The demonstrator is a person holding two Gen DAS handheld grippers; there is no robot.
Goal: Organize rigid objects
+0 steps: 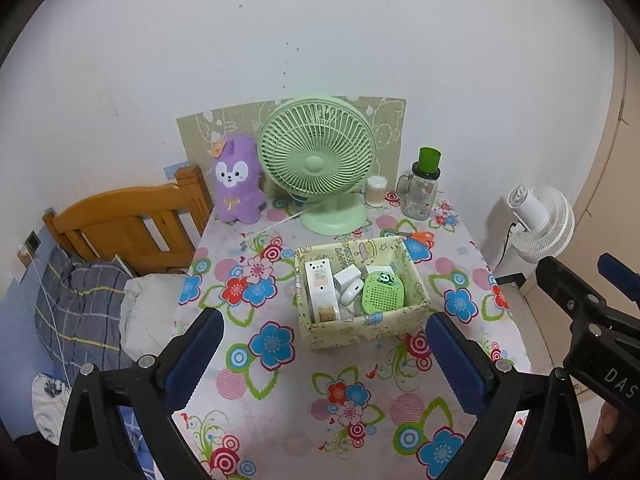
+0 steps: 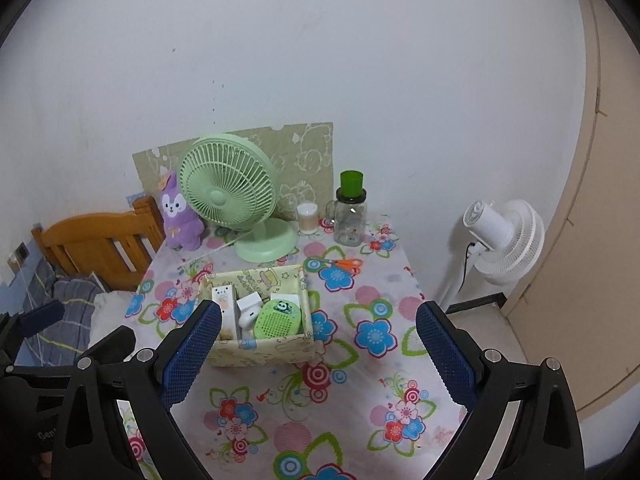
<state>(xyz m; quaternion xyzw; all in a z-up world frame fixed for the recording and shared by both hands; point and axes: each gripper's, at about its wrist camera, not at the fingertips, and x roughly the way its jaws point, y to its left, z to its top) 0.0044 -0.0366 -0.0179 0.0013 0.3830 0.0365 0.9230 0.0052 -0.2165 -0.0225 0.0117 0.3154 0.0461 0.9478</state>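
A pale yellow patterned box (image 1: 360,330) (image 2: 264,350) stands mid-table. Inside lie a tall white carton (image 1: 320,288) (image 2: 226,304), a white charger block (image 1: 347,275) (image 2: 249,303), a white mouse-like case (image 1: 350,294) (image 2: 248,317) and a green panda-print perforated oval (image 1: 379,292) (image 2: 277,319). Orange-handled scissors (image 1: 420,237) (image 2: 347,264) lie behind the box to the right. My left gripper (image 1: 324,354) is open and empty, hovering in front of the box. My right gripper (image 2: 320,350) is open and empty, just right of it, also short of the box.
At the table's back stand a green desk fan (image 1: 320,160) (image 2: 236,204), a purple plush rabbit (image 1: 237,182) (image 2: 178,216), a cotton-swab jar (image 1: 376,191) (image 2: 308,218) and a glass mug with a green lid (image 1: 422,188) (image 2: 351,212). A wooden bed headboard (image 1: 128,220) is left; a white floor fan (image 2: 504,240) is right.
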